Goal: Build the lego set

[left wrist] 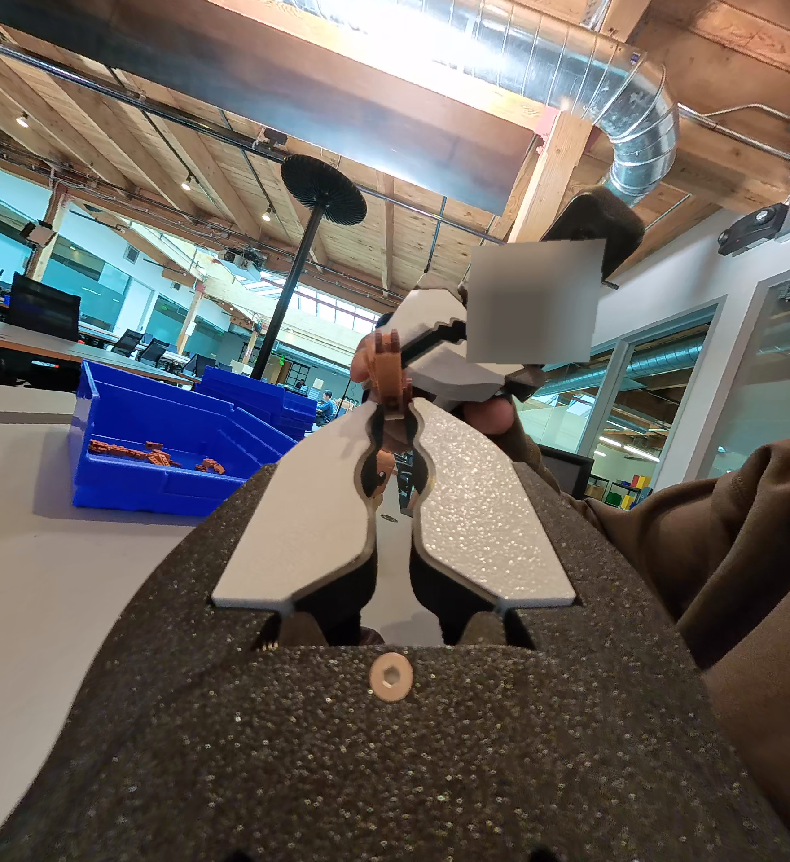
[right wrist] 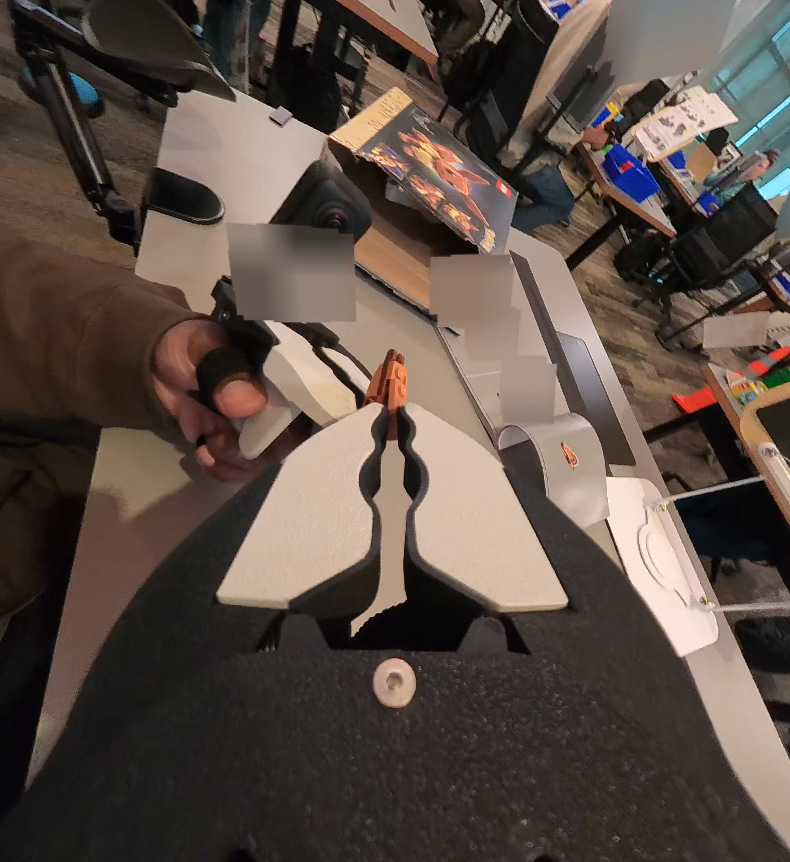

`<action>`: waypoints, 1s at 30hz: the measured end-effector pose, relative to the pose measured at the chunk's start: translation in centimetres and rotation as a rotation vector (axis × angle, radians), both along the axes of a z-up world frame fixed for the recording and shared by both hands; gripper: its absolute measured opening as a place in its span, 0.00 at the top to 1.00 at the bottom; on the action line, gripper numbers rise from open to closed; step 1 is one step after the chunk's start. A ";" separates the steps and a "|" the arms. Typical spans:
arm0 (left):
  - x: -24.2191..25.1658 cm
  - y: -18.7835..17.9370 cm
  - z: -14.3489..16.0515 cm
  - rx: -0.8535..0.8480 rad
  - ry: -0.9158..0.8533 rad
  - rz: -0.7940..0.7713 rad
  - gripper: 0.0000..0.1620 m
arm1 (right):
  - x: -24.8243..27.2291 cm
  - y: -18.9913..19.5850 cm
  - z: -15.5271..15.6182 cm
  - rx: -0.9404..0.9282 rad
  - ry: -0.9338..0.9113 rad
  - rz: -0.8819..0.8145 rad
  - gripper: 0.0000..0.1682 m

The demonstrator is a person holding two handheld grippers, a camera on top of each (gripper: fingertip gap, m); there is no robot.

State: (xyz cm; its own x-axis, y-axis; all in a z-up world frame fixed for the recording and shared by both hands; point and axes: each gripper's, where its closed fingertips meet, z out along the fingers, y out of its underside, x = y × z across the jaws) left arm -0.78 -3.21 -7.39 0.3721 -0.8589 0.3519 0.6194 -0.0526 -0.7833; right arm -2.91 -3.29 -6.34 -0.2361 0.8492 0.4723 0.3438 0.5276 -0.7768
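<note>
My left gripper (left wrist: 394, 406) is shut on a small tan and brown lego assembly (left wrist: 387, 373), held up in the air above the table. My right gripper (right wrist: 392, 410) is shut on the same small orange-brown lego assembly (right wrist: 389, 380) from the other side. In the left wrist view the right gripper's white fingers (left wrist: 435, 345) meet the piece from above right. In the right wrist view the left gripper's white fingers (right wrist: 309, 387) reach in from the left, with a hand (right wrist: 211, 392) on its trigger. Both grippers' tips nearly touch at the piece.
A blue bin (left wrist: 160, 448) holding several brown lego pieces (left wrist: 150, 455) stands on the grey table (left wrist: 34, 583) at left. A lego set box (right wrist: 435, 172) lies at the far side of the table. A grey curved stand (right wrist: 565, 462) and a white plate (right wrist: 659, 559) sit at the right edge. Only a small space, under 4 cm, lies between the two pairs of fingers.
</note>
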 end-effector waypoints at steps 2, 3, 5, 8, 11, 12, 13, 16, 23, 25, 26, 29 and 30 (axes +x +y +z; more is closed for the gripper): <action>0.0 0.0 0.0 -0.003 0.000 0.001 0.94 | 0.2 -0.8 -0.2 -0.016 -0.015 0.065 1.00; 0.0 0.0 0.0 -0.004 -0.001 -0.001 0.94 | 0.3 -1.3 -0.4 -0.020 -0.025 0.096 1.00; 0.1 0.1 -0.1 -0.007 0.010 0.001 0.94 | 0.2 -1.1 -0.7 0.003 -0.037 0.087 1.00; 0.1 0.0 0.0 -0.003 0.004 -0.002 0.94 | 0.2 -1.4 -0.5 -0.004 -0.034 0.104 0.99; -0.4 0.3 -0.2 -0.016 0.005 0.025 0.94 | 0.4 -0.6 -0.6 -0.015 -0.013 0.069 0.97; -0.7 0.4 -0.2 -0.022 0.004 0.037 0.94 | 0.6 -0.1 -0.6 -0.030 0.000 0.049 0.96; -1.2 0.5 -0.2 -0.026 0.000 0.049 0.94 | 0.8 0.5 -0.9 -0.048 0.007 0.022 0.95; -3.1 0.7 0.0 -0.037 -0.018 0.093 0.94 | 1.5 2.7 -2.6 -0.116 0.018 -0.064 0.94; -7.2 0.7 0.0 -0.067 -0.034 0.178 0.94 | 1.3 8.2 -11.0 -0.199 -0.083 -0.254 0.90; -7.7 0.8 -0.1 -0.073 -0.040 0.189 0.94 | 0.2 9.5 -12.7 -0.232 -0.095 -0.288 0.89; -7.8 0.8 -0.1 -0.077 -0.043 0.191 0.94 | -0.5 10.0 -13.5 -0.254 -0.106 -0.308 0.89; -7.6 0.8 -0.2 -0.080 -0.036 0.186 0.94 | -2.5 12.1 -15.4 -0.299 -0.160 -0.410 0.88; -7.5 0.9 -0.2 -0.080 -0.029 0.187 0.94 | -3.1 12.8 -15.9 -0.321 -0.183 -0.451 0.89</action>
State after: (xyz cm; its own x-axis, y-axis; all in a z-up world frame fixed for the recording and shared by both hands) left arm -8.32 -2.36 -7.59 0.5108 -0.7449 0.4293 0.6464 0.0036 -0.7630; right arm -6.01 9.48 -22.28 0.1282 0.9787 0.1600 0.6238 0.0458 -0.7802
